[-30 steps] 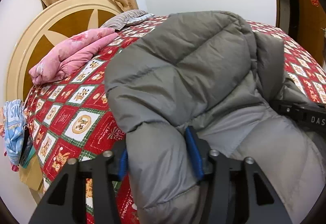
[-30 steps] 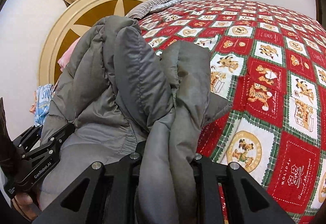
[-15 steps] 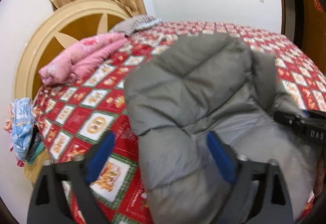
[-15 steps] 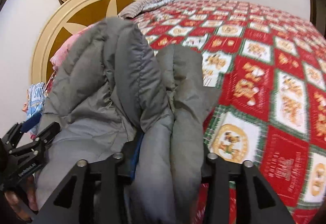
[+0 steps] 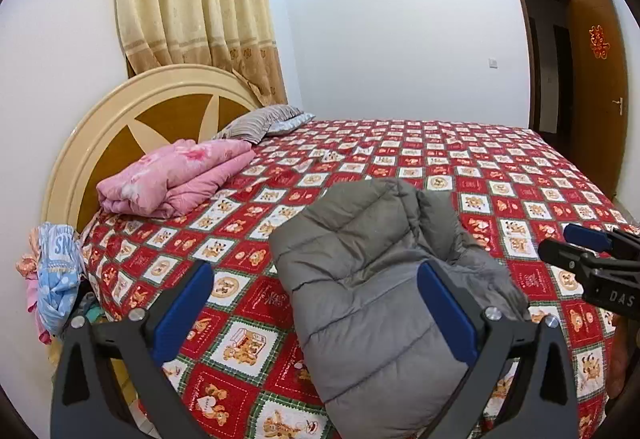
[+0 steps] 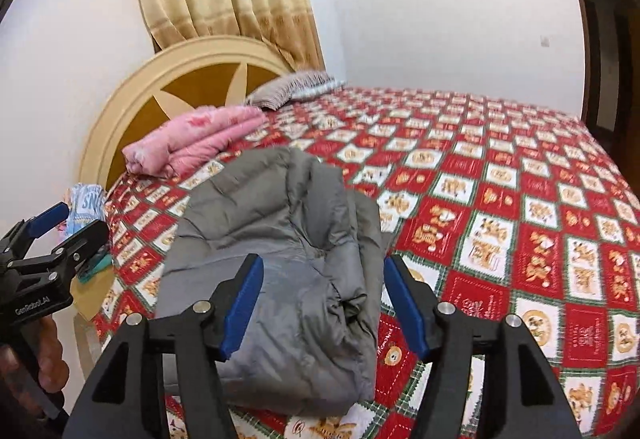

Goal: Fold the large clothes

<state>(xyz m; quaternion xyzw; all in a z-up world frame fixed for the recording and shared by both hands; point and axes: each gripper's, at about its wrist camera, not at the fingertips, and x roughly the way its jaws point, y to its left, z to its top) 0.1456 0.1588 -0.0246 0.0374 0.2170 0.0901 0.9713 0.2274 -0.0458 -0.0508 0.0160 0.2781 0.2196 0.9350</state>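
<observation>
A grey puffy down jacket [image 5: 372, 279] lies folded in a bundle near the front edge of the bed; it also shows in the right wrist view [image 6: 280, 279]. My left gripper [image 5: 316, 309] is open and raised above the jacket's left side, holding nothing. My right gripper [image 6: 324, 303] is open above the bundle's near end, holding nothing. Each gripper shows at the edge of the other's view: the right one [image 5: 592, 263] and the left one [image 6: 48, 243].
The bed has a red patterned quilt [image 5: 480, 167] and a round headboard [image 5: 132, 127]. A folded pink blanket [image 5: 176, 175] and a striped pillow [image 5: 260, 123] lie near the headboard. Blue clothes [image 5: 56, 275] hang at the bed's left. A door [image 5: 596, 87] stands at right.
Both grippers were shut on the jacket a second ago. They have opened, let it go and pulled back and up; the jacket now rests folded on the bed.
</observation>
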